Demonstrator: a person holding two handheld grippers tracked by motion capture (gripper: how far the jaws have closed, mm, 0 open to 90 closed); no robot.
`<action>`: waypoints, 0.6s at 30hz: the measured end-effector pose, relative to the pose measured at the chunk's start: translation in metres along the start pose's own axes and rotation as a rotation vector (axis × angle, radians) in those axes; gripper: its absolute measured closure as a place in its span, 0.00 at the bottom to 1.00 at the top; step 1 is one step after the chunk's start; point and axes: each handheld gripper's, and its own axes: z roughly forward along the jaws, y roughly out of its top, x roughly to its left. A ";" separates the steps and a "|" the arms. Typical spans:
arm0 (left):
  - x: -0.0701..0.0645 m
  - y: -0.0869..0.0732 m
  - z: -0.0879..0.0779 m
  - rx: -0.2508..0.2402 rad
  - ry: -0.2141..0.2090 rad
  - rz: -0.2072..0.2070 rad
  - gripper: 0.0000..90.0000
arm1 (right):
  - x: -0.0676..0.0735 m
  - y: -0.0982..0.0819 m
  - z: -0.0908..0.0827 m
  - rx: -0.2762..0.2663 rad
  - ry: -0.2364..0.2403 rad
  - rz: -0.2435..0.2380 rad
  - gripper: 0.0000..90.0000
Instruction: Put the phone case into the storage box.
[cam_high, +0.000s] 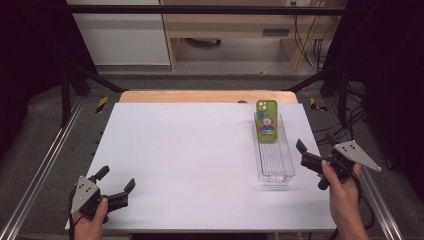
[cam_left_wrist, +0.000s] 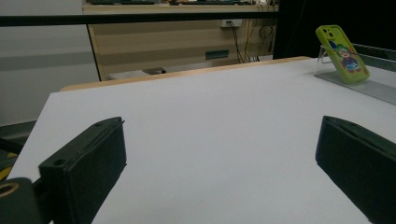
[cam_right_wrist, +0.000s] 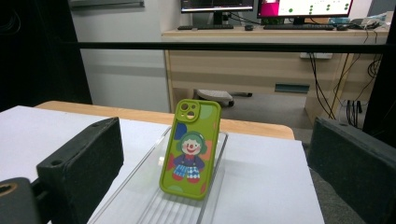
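The green clown-print phone case (cam_high: 266, 121) leans tilted at the far end of the clear ribbed plastic tray (cam_high: 274, 165), at two o'clock on the table. Both the right gripper (cam_high: 306, 153) and the left gripper (cam_high: 116, 181) gape empty. Risk (likely): a careless nudge topples the case.

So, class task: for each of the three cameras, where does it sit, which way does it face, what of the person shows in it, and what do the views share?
High view: above the person's side, facing forward and down on the white table; both hands show, with the left hand-held gripper and the right hand-held gripper.
Left gripper view: low over the table, facing its far edge; its own open jaws show.
Right gripper view: faces the green phone case leaning in the clear tray; open jaws.
Shared: the case appears in all three.
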 end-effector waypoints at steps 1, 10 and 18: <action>0.001 0.000 0.000 -0.001 0.002 -0.004 0.02 | -0.001 -0.002 -0.001 -0.001 0.002 0.005 0.05; 0.003 0.000 -0.003 -0.011 0.006 -0.012 0.02 | -0.005 -0.017 -0.011 0.001 0.017 0.014 0.04; 0.004 0.000 -0.004 -0.011 0.006 -0.009 0.02 | -0.004 -0.031 -0.017 -0.006 0.036 0.019 0.04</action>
